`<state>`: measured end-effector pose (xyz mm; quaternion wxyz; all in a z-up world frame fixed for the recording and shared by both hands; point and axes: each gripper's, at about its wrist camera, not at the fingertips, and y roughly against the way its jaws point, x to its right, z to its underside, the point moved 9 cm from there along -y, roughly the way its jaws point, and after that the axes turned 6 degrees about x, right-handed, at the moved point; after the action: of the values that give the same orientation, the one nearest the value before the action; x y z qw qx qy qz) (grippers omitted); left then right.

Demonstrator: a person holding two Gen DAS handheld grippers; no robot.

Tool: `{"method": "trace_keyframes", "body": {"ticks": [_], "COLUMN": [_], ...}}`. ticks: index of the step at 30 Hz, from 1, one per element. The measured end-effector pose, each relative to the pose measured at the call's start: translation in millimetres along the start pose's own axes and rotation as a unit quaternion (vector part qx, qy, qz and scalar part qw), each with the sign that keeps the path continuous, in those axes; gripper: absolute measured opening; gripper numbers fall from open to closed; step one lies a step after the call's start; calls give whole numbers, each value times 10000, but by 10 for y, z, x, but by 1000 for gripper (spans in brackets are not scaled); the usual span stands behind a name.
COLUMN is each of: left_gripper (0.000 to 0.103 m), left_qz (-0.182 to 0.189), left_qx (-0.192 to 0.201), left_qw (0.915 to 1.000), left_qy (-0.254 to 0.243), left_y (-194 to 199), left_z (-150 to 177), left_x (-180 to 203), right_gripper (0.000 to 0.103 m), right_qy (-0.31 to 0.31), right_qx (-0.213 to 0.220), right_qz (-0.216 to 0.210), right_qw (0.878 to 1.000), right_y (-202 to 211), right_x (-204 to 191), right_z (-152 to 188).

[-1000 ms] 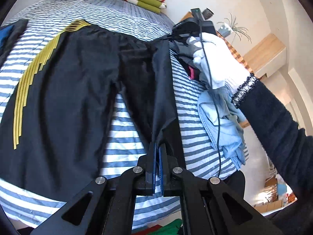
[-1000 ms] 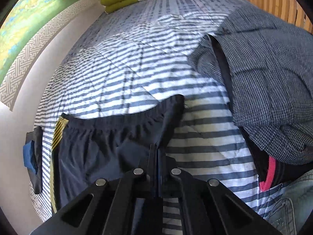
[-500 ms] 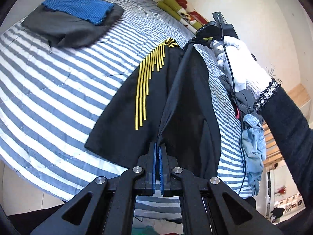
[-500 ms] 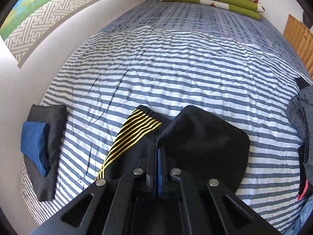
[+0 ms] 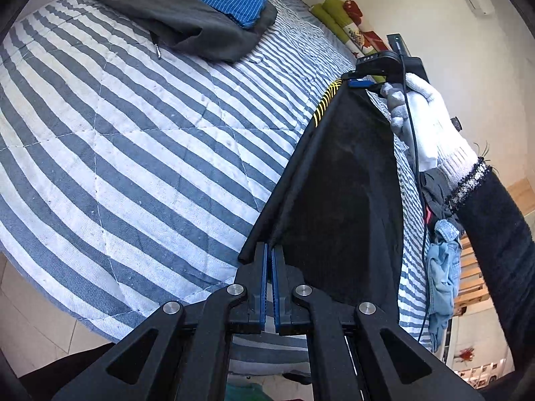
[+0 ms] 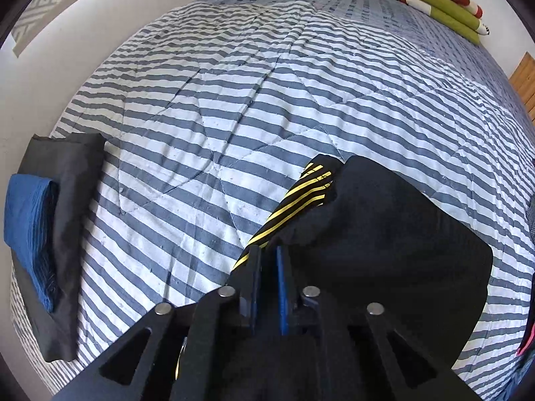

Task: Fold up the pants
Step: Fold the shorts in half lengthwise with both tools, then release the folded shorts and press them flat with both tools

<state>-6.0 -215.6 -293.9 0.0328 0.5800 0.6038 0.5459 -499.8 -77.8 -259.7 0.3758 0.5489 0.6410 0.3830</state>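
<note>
The left tongs [image 5: 269,257] are pressed together, pinching the edge of the black pants [image 5: 341,200] at the hem end. The right tongs [image 6: 266,260] have just been opening; a gap shows between their blue pads, with the waist end lying under them, no longer pressed. The pants lie on the striped bedspread [image 5: 133,140], doubled lengthwise, one leg over the other, the yellow stripes [image 6: 301,197] peeking out at the waist. The lengthwise fold looks just laid down; next, judging from this, the left tongs let go too, then both take one end to fold the pants across. The stack of folded clothes [image 5: 200,16] sits well apart from the pants, toward the bedspread's far edge. No label or writing is legible.
</note>
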Motion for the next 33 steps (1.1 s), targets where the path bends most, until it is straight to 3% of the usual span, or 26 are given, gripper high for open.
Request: {"method": "trace_keyframes", "body": {"ticks": [2,4,7,13,18,21,24,27,28,30,33], "left_gripper": [2,2,2,7,9,9,9,9,1,2,1], "left_qz": [-16,-66,-241,-624,-558,-274,-118,-587,-609,-535,-737], "left_qx": [-38,-24,86,219,257,70,-384,-665,-645,-589,-447], "left_qw": [10000,10000,9997,9978,9980,9986,9975,9944,9948,9967,9957], "left_qy": [49,56,-68,-98,-173,-445,-585,-581,-504,-159,-351], "left_y": [-25,-43,-2,183,264,104,-222,-463,-475,-389,-234], "left_z": [2,2,-39,-85,-145,-167,-96,-33,-47,-76,-130], "left_x": [-15,-36,-29,-88,121,466,649,453,382,267,277], "right_gripper": [26,26,26,26,26,26,26,26,26,26,26], "right_qy": [-115,-167,14,510,755,1054,1249,1453,1485,1642,1991], "right_qx": [163,302,318,158,36,122,171,-6,-107,-304,-336], "right_qz": [-122,-269,-703,-1090,-1161,-1212,-1519,-1551,-1603,-1657,-1626], "right_qw": [9997,9990,9970,9926,9904,9869,9803,9772,9758,9719,9658], "right_y": [160,394,811,1449,1629,1645,1633,1534,1503,1461,1522], "right_x": [54,105,117,277,289,62,-232,-401,-425,-444,-402], "right_z": [-3,54,397,1758,2692,2933,3047,3190,3257,3431,3602]}}
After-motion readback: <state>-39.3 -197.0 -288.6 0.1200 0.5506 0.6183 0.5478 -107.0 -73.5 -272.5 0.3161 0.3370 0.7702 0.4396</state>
